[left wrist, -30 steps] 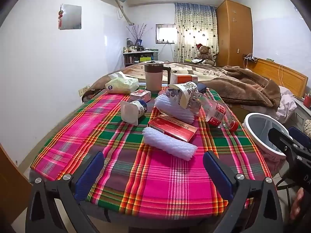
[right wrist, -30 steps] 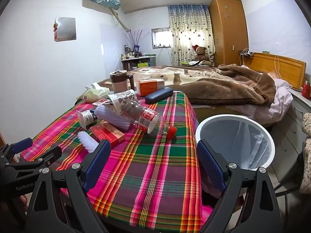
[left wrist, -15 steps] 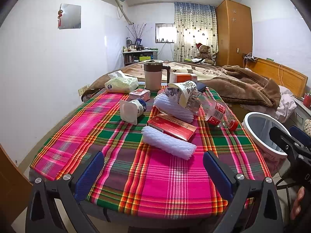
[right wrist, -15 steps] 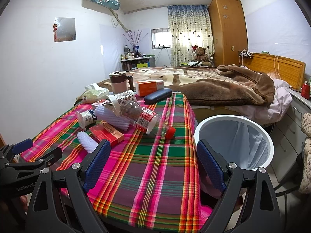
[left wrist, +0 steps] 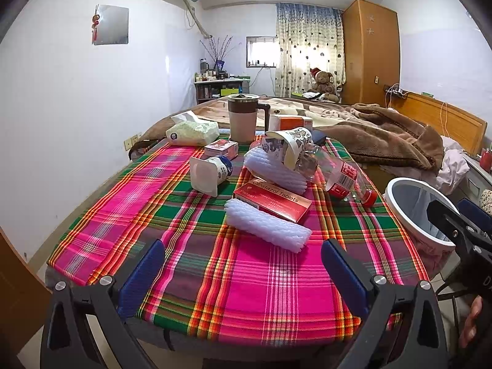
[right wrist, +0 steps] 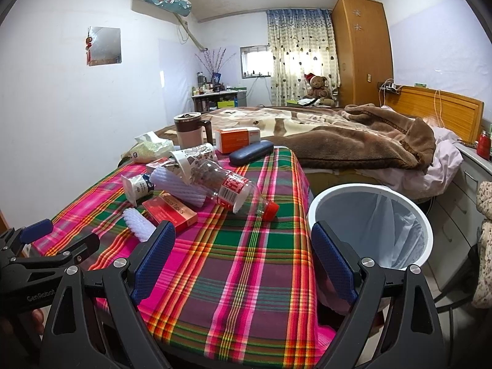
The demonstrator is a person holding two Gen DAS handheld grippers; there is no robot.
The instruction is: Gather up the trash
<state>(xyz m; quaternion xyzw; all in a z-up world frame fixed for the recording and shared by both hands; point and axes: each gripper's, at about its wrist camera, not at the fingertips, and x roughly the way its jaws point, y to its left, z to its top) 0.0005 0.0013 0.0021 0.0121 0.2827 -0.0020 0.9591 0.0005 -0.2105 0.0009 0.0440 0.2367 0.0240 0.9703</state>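
Note:
Trash lies on a plaid-covered table [left wrist: 101,218] [right wrist: 252,261]: two white foam sleeves [left wrist: 267,226] [right wrist: 138,224], a red tablet box [left wrist: 272,204] [right wrist: 169,210], a tipped yogurt cup [left wrist: 207,173] [right wrist: 135,186], a paper cup [left wrist: 287,147] [right wrist: 192,156] and a clear plastic bottle with a red cap [left wrist: 346,181] [right wrist: 236,192]. A white bin with a liner [right wrist: 370,229] [left wrist: 415,209] stands at the table's right side. My left gripper [left wrist: 243,267] hangs open over the near table edge, short of the closest foam sleeve. My right gripper [right wrist: 243,256] is open too, above the table's near right corner.
At the table's far end stand a lidded jug [left wrist: 243,118], a tissue pack [left wrist: 192,132], an orange box [right wrist: 240,140], a small pink box [left wrist: 221,149] and a dark glasses case [right wrist: 252,152]. A bed with a brown blanket [right wrist: 353,141] lies behind. A white wall runs along the left.
Both grippers have crept slightly forward toward the table; nothing on the table has moved.

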